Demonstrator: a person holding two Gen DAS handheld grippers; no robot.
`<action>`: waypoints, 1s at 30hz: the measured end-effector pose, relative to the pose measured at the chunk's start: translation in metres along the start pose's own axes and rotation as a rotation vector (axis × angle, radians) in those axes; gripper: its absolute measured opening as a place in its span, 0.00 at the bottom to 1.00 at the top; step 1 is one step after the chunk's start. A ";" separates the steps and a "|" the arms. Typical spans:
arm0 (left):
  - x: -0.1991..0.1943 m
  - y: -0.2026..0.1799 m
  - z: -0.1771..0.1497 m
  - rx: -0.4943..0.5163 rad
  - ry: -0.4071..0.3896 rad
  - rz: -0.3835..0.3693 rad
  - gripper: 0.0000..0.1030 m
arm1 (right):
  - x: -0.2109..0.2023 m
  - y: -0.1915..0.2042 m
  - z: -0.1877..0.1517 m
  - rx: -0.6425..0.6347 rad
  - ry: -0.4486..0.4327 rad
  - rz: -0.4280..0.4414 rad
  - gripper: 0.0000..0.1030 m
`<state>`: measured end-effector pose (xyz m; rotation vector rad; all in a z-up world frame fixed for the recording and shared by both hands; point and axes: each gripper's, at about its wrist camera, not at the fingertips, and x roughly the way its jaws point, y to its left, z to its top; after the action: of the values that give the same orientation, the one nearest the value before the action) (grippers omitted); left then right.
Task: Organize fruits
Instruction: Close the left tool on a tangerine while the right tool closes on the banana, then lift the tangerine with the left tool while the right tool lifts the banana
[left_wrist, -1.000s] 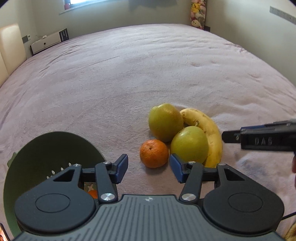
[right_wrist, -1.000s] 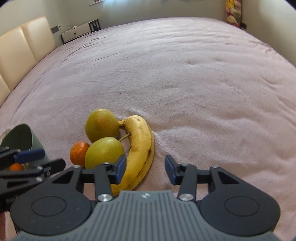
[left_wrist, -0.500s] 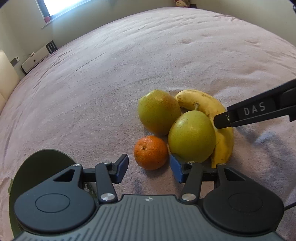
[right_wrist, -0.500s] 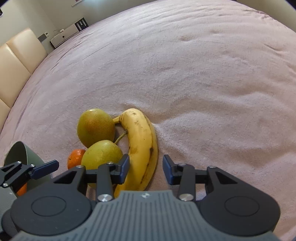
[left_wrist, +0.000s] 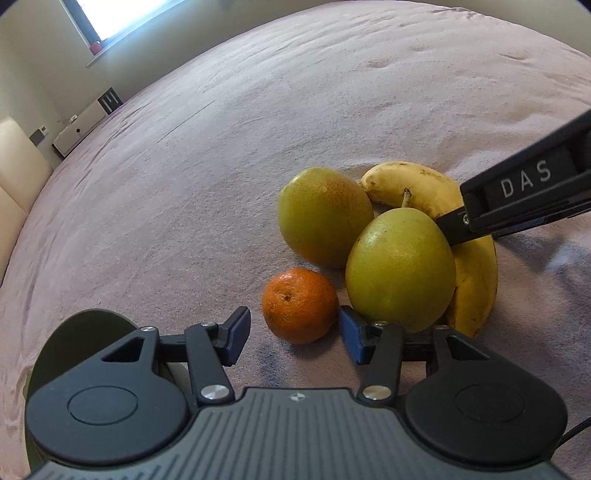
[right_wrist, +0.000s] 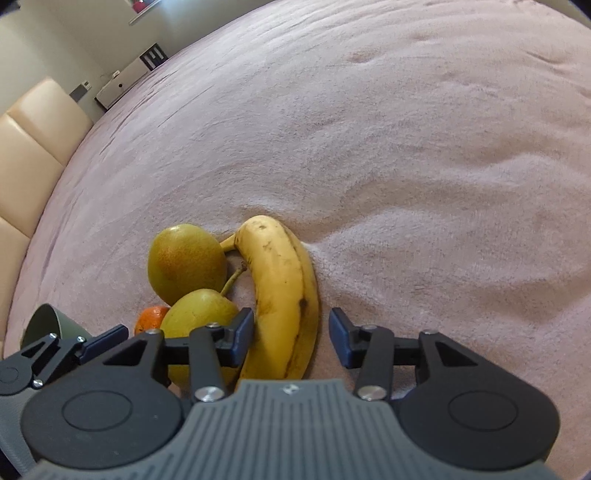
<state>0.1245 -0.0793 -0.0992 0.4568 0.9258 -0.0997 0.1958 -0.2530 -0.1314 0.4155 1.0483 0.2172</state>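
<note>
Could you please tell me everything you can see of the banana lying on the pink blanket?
The banana is a single yellow fruit with small brown speckles and a dark streak along one edge. It lies flat on the fuzzy pink blanket, curving around the nearer pear, which rests against it. Its stem end points toward the farther pear. The right gripper straddles its near end, jaws opening, pads not pressing it.

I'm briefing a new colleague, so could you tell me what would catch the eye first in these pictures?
A tight cluster of fruit on the pink blanket: two pears, a banana and a small mandarin. The left gripper is closing around the mandarin; the right gripper straddles the banana, jaws opening.
</note>
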 end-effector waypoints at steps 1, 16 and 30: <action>0.000 0.000 0.000 0.002 -0.002 -0.003 0.53 | 0.000 0.000 0.000 0.001 0.003 0.004 0.39; -0.026 0.013 0.000 -0.022 -0.063 -0.015 0.02 | -0.023 0.017 -0.004 -0.097 -0.040 -0.090 0.34; -0.016 -0.002 -0.003 0.062 -0.007 0.009 0.40 | -0.030 0.000 -0.010 -0.047 0.014 -0.151 0.37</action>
<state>0.1118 -0.0811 -0.0887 0.5181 0.9159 -0.1217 0.1719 -0.2616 -0.1118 0.2915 1.0816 0.1101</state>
